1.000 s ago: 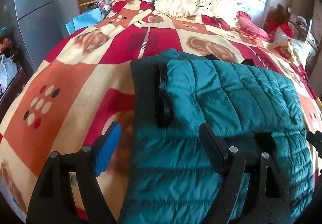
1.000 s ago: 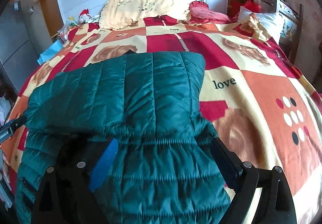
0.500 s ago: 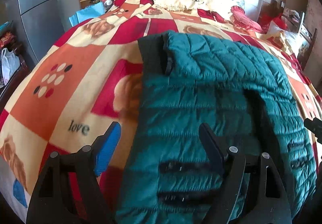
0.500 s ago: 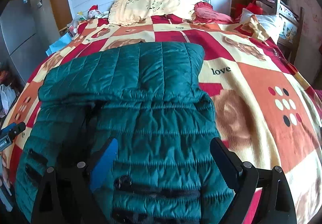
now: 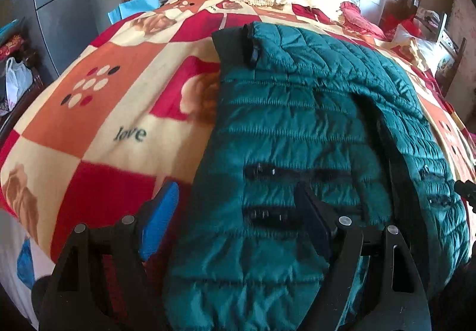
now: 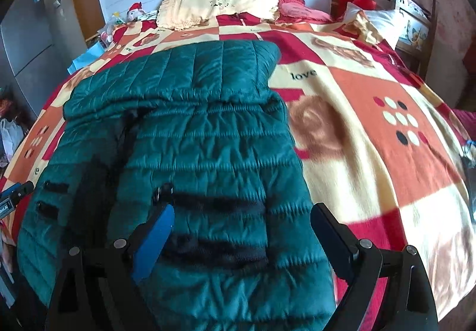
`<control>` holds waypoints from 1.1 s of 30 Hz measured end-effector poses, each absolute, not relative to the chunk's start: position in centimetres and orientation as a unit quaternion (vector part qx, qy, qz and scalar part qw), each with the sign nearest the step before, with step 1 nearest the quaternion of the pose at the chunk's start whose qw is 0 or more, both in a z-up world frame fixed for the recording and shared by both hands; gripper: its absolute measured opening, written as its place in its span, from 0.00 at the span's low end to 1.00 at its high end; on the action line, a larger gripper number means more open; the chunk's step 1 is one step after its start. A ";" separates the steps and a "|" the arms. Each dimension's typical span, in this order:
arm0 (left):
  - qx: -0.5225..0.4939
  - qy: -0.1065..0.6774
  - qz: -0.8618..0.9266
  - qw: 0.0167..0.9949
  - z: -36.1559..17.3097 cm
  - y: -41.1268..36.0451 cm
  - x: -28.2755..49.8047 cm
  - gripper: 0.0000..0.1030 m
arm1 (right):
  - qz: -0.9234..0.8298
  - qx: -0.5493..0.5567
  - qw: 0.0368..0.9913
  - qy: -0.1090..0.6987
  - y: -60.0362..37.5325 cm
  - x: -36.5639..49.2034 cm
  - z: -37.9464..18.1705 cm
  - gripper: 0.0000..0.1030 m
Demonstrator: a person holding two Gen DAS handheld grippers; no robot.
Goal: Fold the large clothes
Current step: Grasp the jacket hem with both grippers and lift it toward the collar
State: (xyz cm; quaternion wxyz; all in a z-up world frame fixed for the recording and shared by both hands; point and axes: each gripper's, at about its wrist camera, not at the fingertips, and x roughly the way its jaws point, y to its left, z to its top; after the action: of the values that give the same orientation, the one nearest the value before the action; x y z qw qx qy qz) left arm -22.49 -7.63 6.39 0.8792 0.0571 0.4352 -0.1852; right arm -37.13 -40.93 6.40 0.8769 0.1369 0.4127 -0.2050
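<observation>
Under both tools, the green jacket [image 5: 297,128] on the bed [image 5: 98,110] now shows its hem and pockets. Left tool [image 5: 238,218] and right tool [image 6: 241,229] have drawn back, wide open, holding nothing. Hem fold likely next.

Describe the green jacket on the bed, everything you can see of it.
The green jacket is a dark teal puffer with stitched horizontal quilting and a slightly shiny, nylon-looking shell. It lies flat on the checked red, orange and cream blanket, with its top section folded over across the far end. Black zippered pockets cross the front panels, and a dark opening runs down the middle. A black edge shows at its far left corner in the left view. Both grippers are open over its near part, and neither grips it.
</observation>
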 end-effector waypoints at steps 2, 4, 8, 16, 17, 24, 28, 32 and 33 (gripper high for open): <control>0.059 0.436 -0.185 0.879 6.3 -7.4 -23.1 0.78 | -0.202 0.141 0.875 0.417 -40.7 -38.1 6.1 0.89; 0.062 0.435 -0.182 0.880 6.1 -7.1 -23.7 0.78 | -0.201 0.140 0.873 0.422 -40.4 -38.9 5.7 0.89; 0.065 0.439 -0.182 0.878 5.8 -6.5 -24.5 0.78 | -0.200 0.143 0.869 0.430 -40.1 -40.5 5.0 0.89; 0.016 0.465 -0.181 0.867 5.3 -3.0 -25.3 0.78 | -0.198 0.147 0.868 0.431 -39.7 -43.4 4.4 0.89; 0.008 0.469 -0.180 0.865 5.2 -2.4 -25.4 0.78 | -0.197 0.146 0.867 0.433 -39.7 -43.6 4.4 0.89; 0.001 0.492 -0.184 0.851 4.6 -1.2 -26.0 0.78 | -0.187 0.165 0.862 0.440 -41.1 -45.5 4.5 0.89; 0.001 0.498 -0.180 0.849 4.1 -0.7 -26.1 0.78 | -0.185 0.174 0.859 0.444 -41.8 -46.2 4.5 0.89; -0.004 0.505 -0.181 0.844 3.8 -0.5 -26.1 0.78 | -0.183 0.180 0.856 0.449 -42.2 -46.6 4.4 0.89; -0.005 0.506 -0.182 0.843 3.8 -0.5 -26.1 0.78 | -0.181 0.183 0.855 0.450 -42.3 -46.6 4.3 0.89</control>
State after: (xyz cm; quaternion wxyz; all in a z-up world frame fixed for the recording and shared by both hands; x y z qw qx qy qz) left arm -26.07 -0.47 3.76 0.8431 -0.0051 0.5059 -0.1823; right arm -46.64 -42.25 4.26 0.8550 0.1832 0.4501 -0.1815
